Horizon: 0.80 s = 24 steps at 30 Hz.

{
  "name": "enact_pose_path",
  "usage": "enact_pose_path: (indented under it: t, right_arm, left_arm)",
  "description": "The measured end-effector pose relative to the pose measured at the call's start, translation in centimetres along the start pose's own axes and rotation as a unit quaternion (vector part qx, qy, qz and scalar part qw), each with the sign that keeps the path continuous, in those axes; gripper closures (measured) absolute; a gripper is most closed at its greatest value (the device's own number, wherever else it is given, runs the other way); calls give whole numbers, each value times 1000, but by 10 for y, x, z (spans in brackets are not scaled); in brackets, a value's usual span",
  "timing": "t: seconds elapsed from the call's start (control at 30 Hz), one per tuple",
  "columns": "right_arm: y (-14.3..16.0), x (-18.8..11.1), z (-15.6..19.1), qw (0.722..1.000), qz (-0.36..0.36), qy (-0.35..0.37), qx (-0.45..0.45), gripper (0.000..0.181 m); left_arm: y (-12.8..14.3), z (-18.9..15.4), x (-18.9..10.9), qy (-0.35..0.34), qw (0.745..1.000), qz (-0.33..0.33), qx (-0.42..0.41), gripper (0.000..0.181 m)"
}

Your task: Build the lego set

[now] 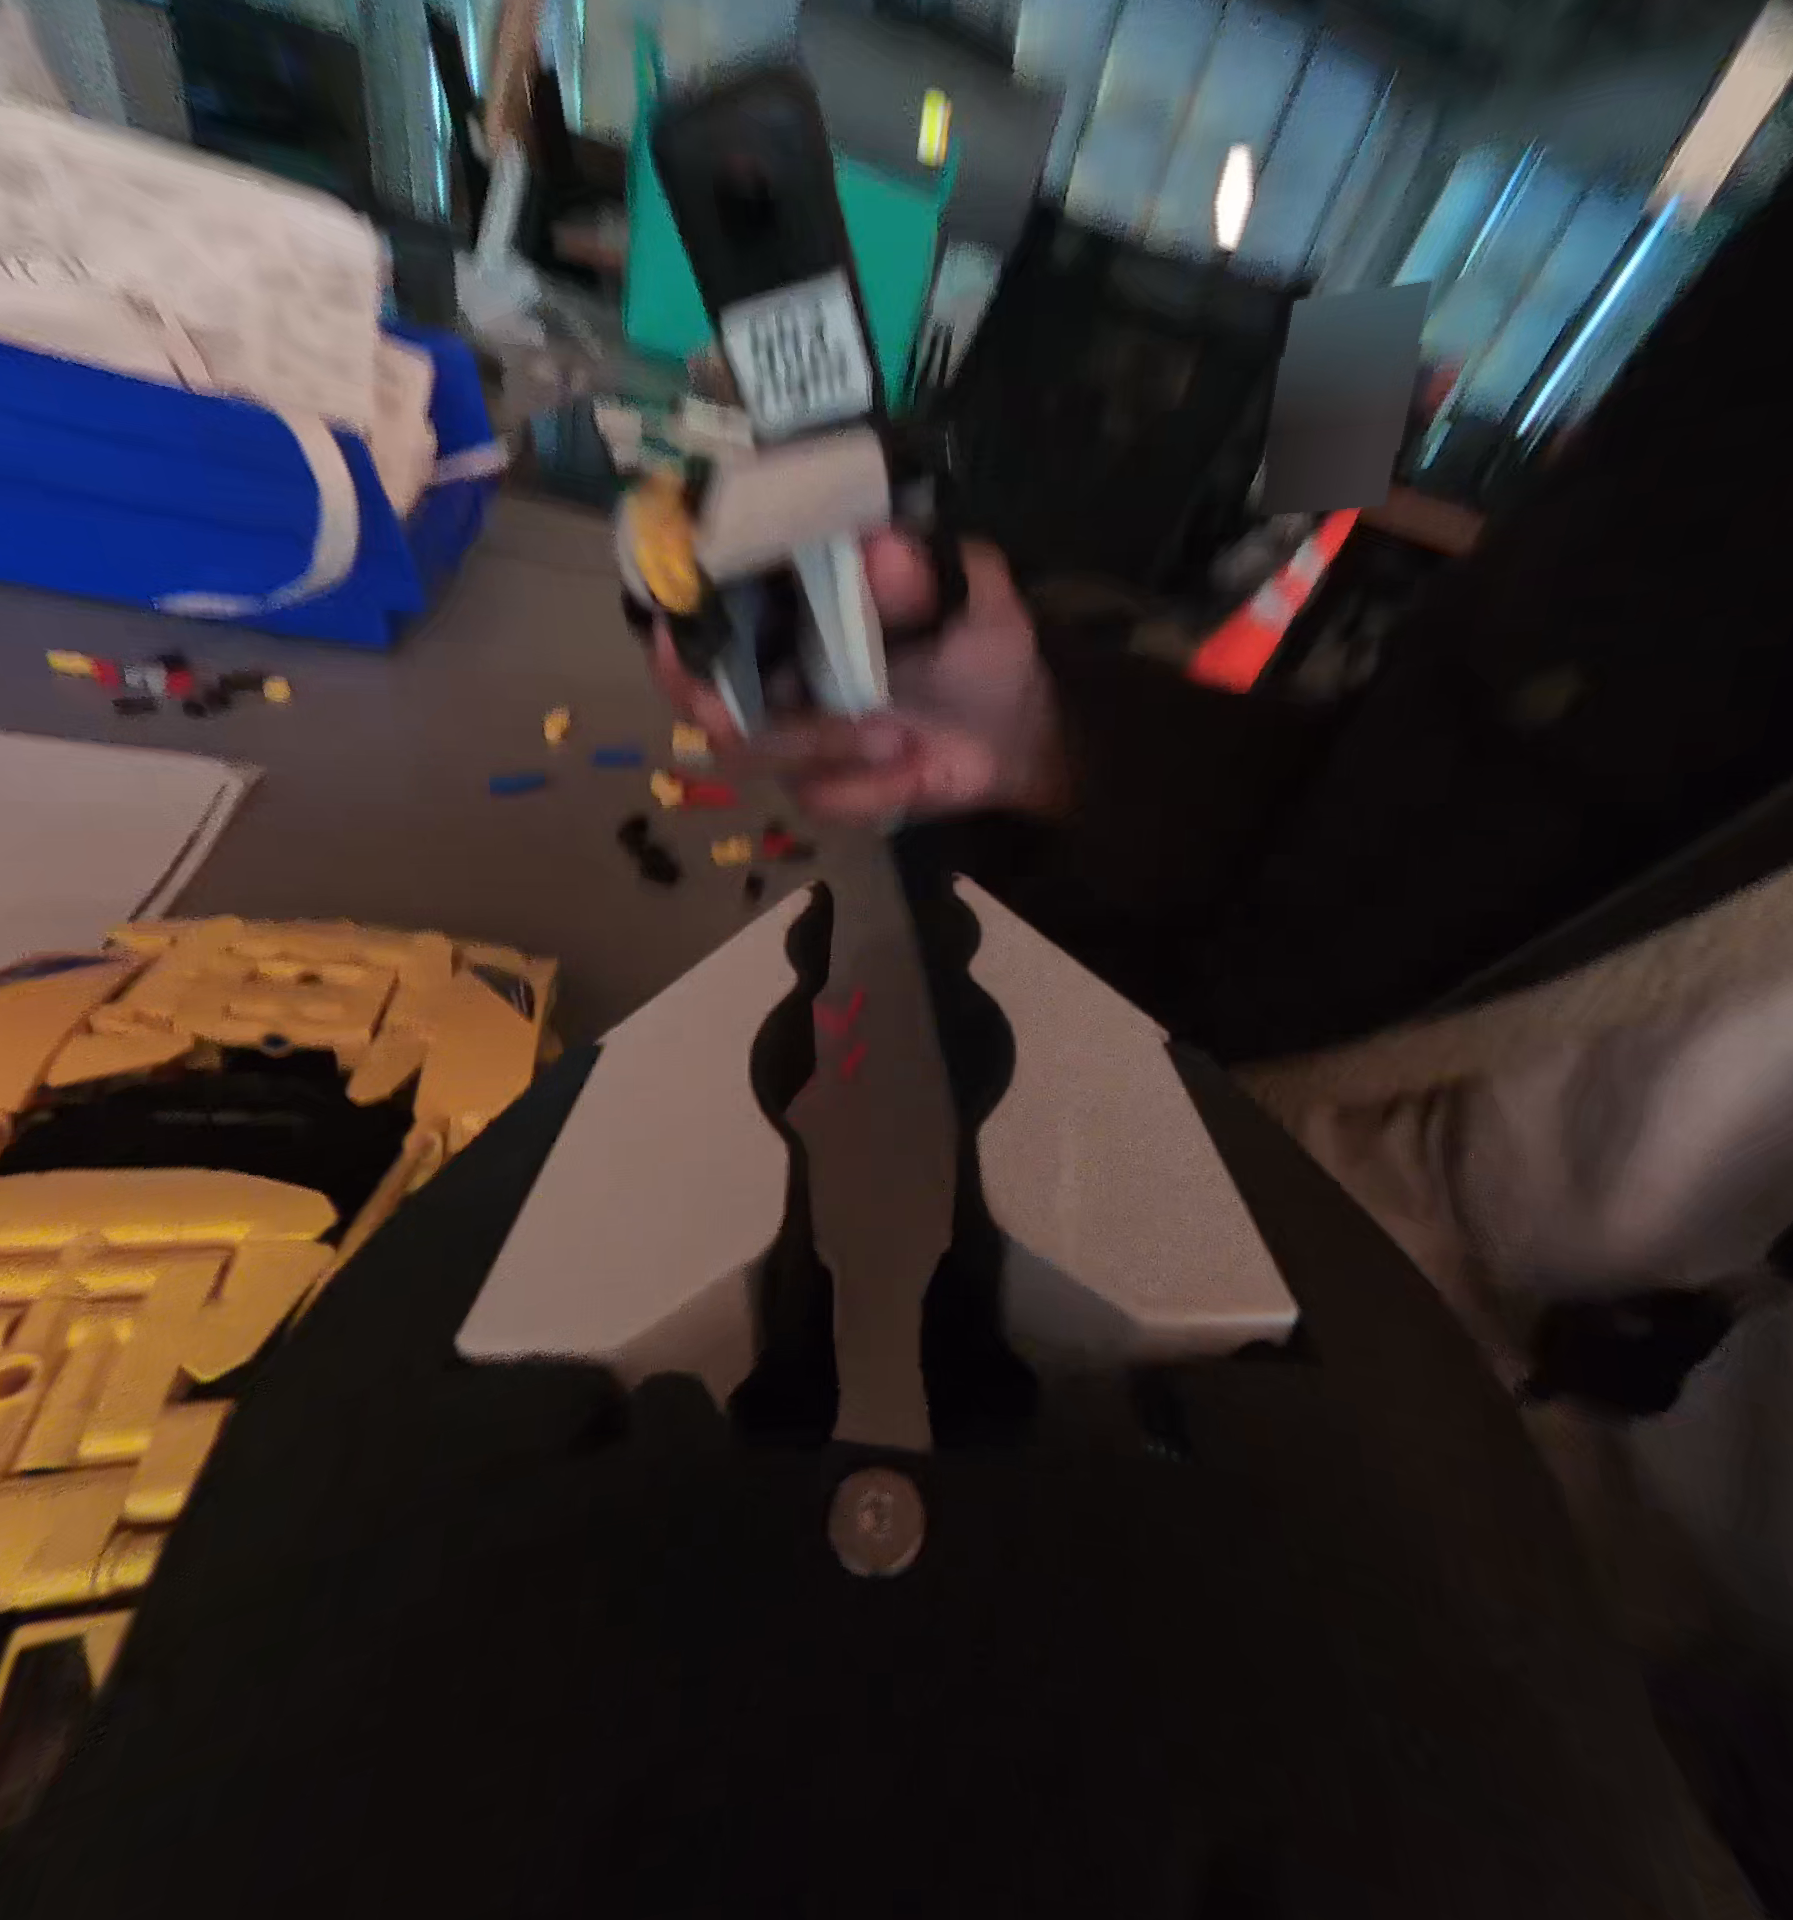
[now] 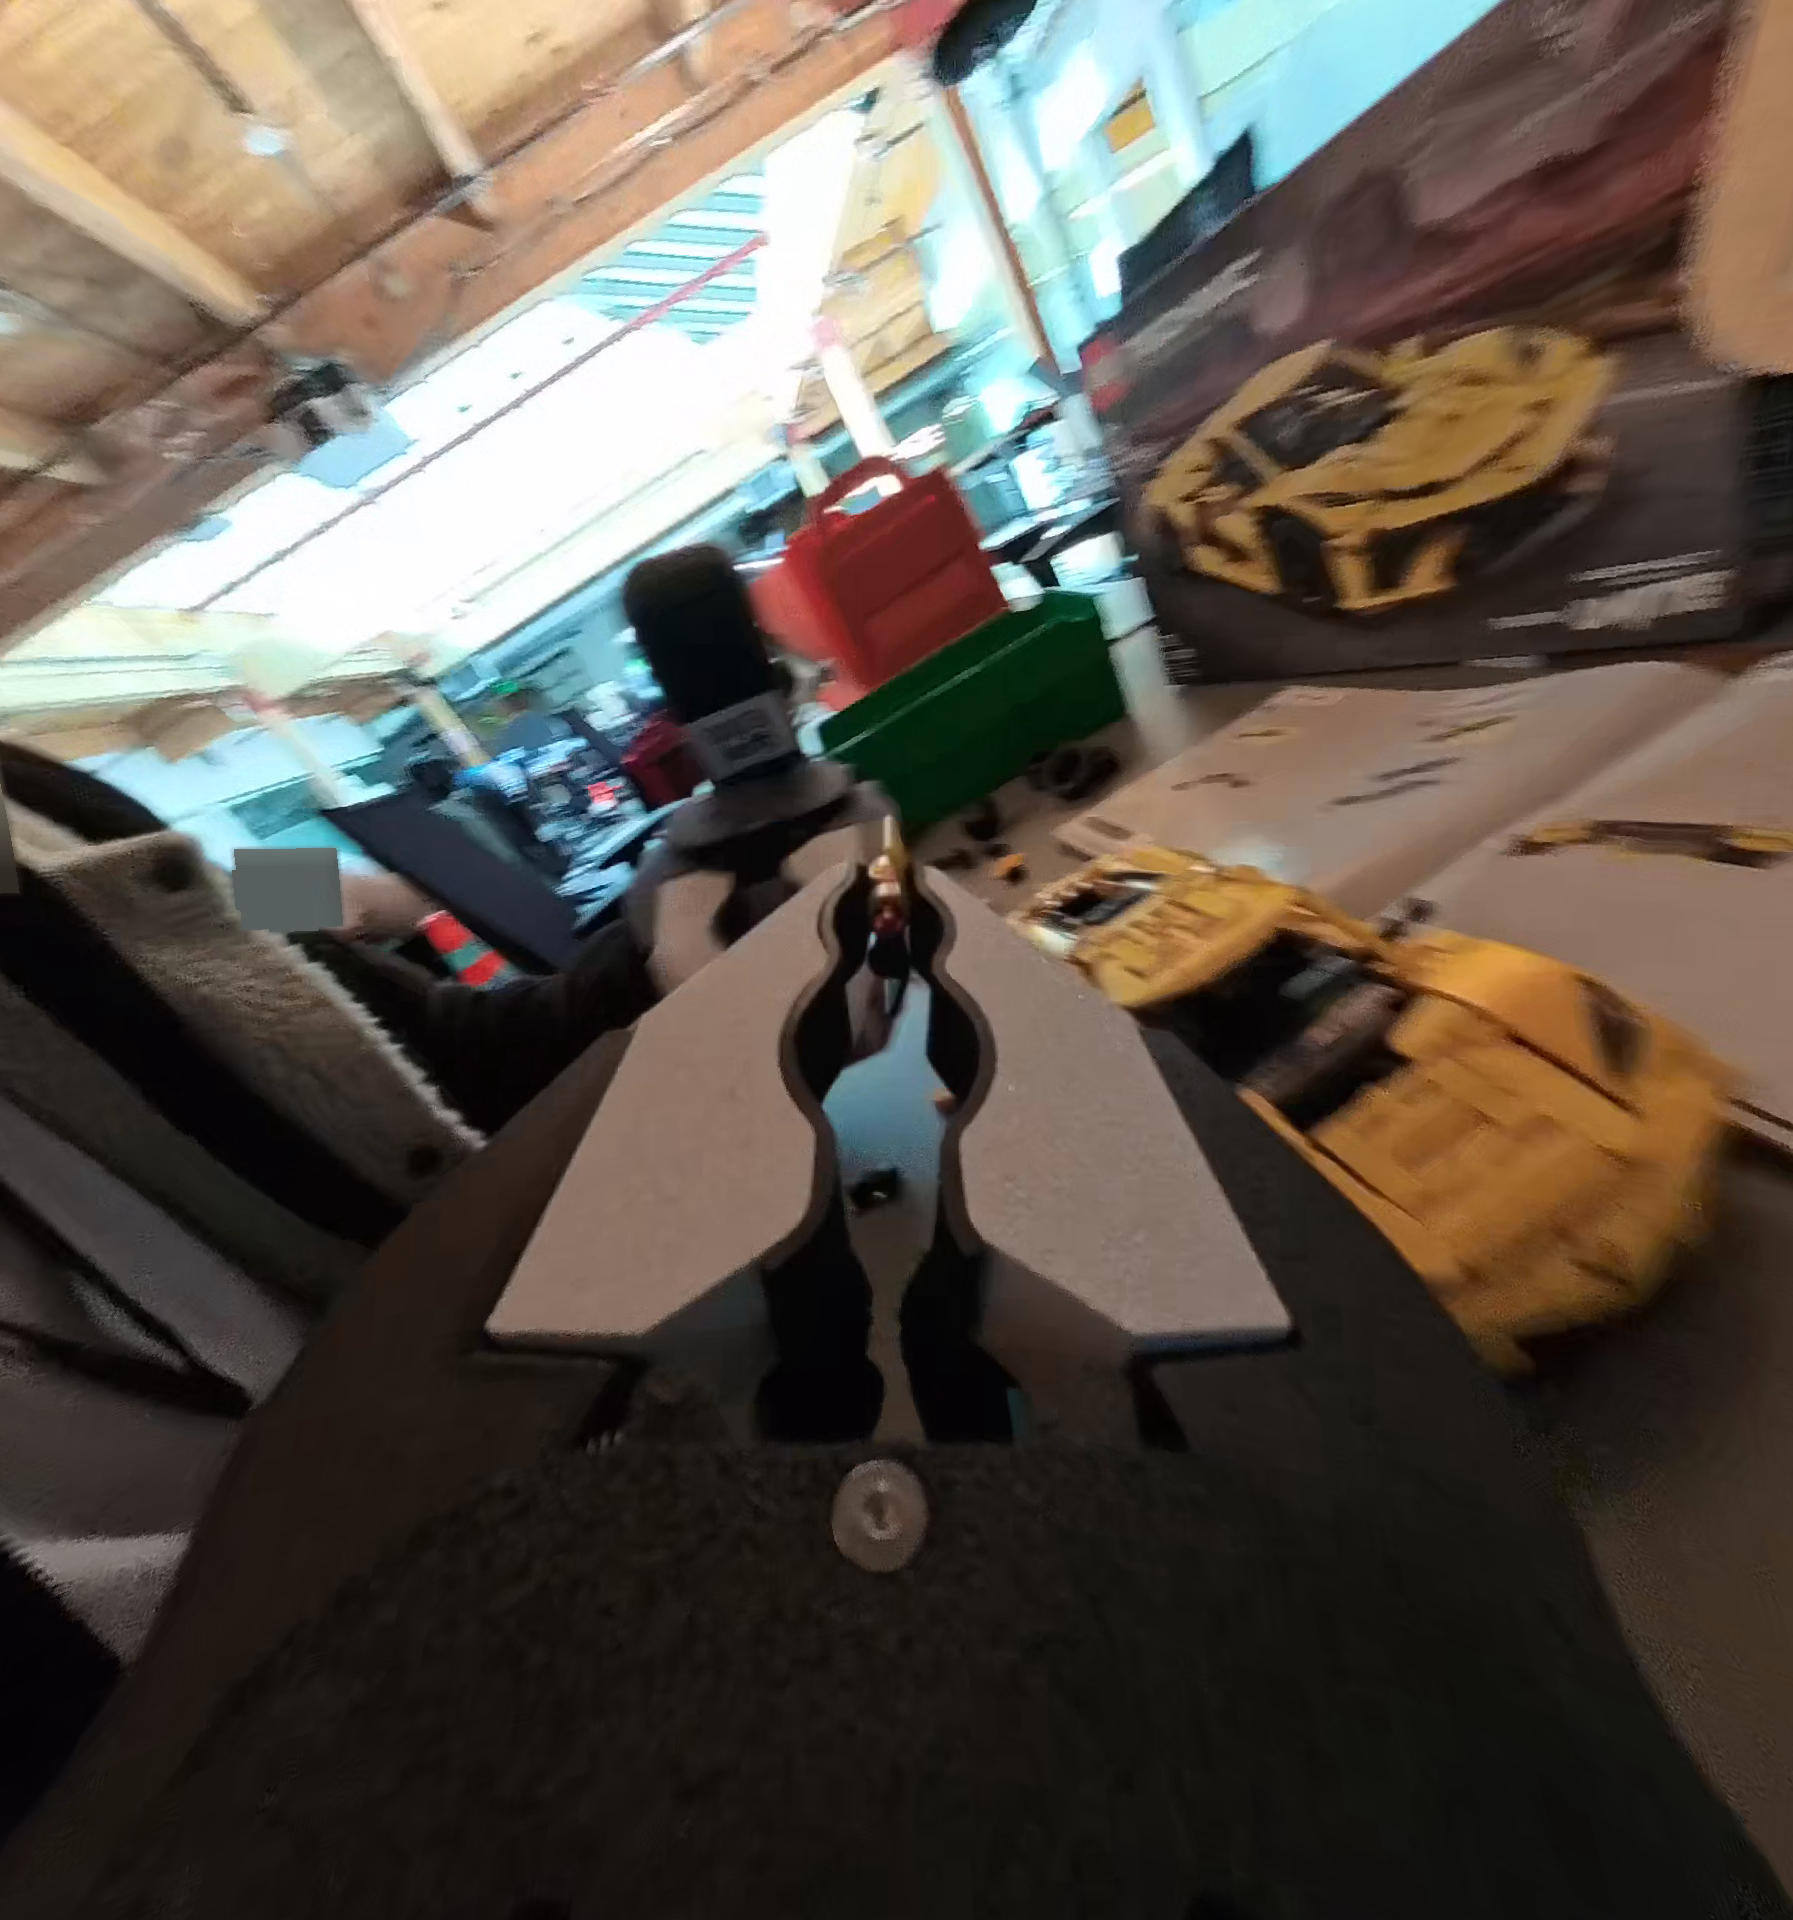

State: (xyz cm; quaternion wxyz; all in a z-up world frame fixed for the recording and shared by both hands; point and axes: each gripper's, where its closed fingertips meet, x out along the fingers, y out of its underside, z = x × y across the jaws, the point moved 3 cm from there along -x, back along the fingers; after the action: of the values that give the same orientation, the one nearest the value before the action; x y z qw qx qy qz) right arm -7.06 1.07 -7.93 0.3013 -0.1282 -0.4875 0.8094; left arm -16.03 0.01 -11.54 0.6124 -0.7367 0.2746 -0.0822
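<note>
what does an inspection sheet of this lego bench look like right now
surface: grey tabletop, white sheets on it.
job's things: part-built yellow brick car; dark set box picturing a yellow car.
clutter: loose small bricks; green bin, red case.
grippers: left gripper slightly parted, empty; right gripper pinches a small brick piece.
cables: nothing seen.
surroundings: blurred workshop, person in a pale jacket.

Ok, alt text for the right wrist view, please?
The right gripper pinches a small lego assembly at its fingertips, held up in the air. To its right a yellow lego car sits on the grey table, with the set's box and a green bin behind.
</note>
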Motion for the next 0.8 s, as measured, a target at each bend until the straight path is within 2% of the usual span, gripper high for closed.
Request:
enact_pose_path:
  t: [0.07, 0.17, 0.3, 0.5, 0.63, 0.7, 0.8]
  right_arm:
    - [0, -26, -10, 998, -27, 50, 4, 176]
    - [10, -51, -17, 991, -86, 98, -1, 176]
    - [-7, -64, -7, 987, -139, 81, -19, 176]
    - [-7, -73, -14, 985, -156, 63, 31, 176]
    - [-6, -76, -16, 984, -162, 53, 51, 176]
    - [-6, -76, -16, 984, -162, 51, 52, 176]
    - [-4, -74, -17, 985, -155, 49, 58, 176]
  left_arm:
    - [27, 0, 19, -37, 993, 103, 54, 162]
    - [51, -2, 45, -42, 975, 202, 81, 163]
    - [64, 7, 63, -44, 949, 288, 117, 162]
    - [74, 18, 81, -28, 920, 360, 150, 162]
    - [84, 21, 83, -12, 904, 399, 151, 170]
    - [84, 22, 84, -12, 904, 400, 149, 178]
    - [84, 22, 85, -19, 910, 389, 143, 178]
